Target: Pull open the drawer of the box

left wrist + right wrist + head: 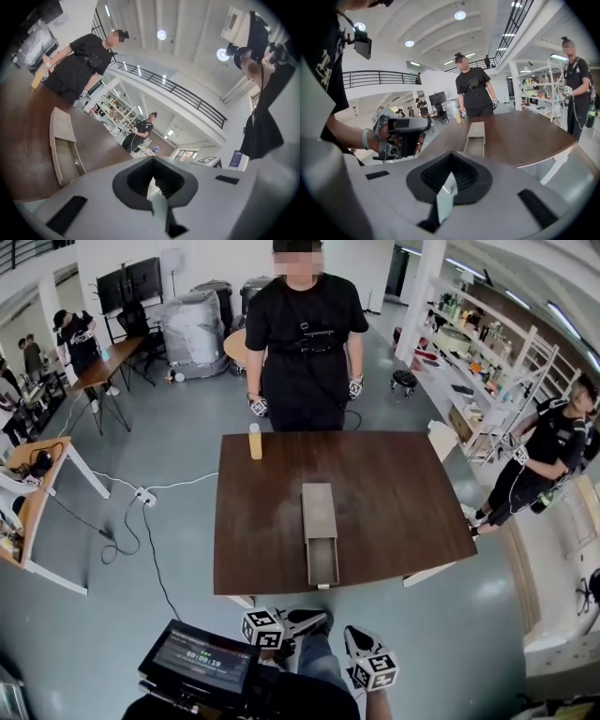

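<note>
The table (394,484) carries the box (319,510), which lies lengthwise near the middle of the near edge. Its drawer (322,563) already stands well out, with its front almost at that edge. A bottle (255,442) stands alone near the far left corner, well clear of the box.

The left gripper (152,182) and right gripper (449,178) are both held low, off the near edge and apart from the drawer. Each has its jaws pressed together on nothing.

The pull looks largely made. If more travel is wanted, the jaws must part first and then close on the drawer front. Draw straight along the box's length toward the near edge, and press the other gripper on the box top so the box does not slide. Stop before the drawer runs past the edge or drops free of the box.
</note>
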### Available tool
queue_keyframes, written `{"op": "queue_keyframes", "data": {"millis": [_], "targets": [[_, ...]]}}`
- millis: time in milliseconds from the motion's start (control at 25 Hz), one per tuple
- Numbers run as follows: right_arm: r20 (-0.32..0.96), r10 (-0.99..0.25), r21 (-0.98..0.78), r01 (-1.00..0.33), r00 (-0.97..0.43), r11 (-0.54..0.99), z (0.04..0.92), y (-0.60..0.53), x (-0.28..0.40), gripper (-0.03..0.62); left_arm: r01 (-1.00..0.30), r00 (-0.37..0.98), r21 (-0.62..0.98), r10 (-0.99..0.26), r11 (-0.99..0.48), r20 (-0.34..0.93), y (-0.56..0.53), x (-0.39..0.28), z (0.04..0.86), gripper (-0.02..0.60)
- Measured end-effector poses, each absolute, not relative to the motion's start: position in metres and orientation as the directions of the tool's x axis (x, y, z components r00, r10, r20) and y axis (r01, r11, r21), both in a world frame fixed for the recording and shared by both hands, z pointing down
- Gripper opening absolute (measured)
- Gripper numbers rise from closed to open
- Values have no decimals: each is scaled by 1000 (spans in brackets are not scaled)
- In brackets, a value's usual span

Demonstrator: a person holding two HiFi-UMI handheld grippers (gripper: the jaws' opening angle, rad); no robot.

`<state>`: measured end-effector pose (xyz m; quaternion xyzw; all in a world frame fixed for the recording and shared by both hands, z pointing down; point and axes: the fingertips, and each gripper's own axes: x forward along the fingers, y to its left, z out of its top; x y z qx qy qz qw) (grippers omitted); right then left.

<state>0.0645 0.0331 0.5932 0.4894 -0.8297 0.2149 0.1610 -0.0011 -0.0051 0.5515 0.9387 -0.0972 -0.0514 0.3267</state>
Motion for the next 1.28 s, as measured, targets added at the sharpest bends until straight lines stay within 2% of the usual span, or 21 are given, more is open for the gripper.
{"op": "queue_keyframes", "data": {"millis": [400, 760, 960, 1280], "targets": [[440, -718, -232, -841, -539, 489, 583, 42, 6, -14, -262, 926, 608, -372, -749, -59, 4, -77, 510, 5], [432, -657, -190, -774, -618, 603, 560, 43, -37, -14, -352, 901, 523, -432, -776, -35, 22, -119, 498, 5], [424, -640, -182, -752, -641, 633, 551, 38, -27, -14, -417, 875, 509, -483, -753, 2, 20, -116, 491, 5], [388, -656, -170, -749, -648, 640, 532, 32, 26, -14, -470, 844, 501, -536, -727, 12, 22, -78, 486, 5]]}}
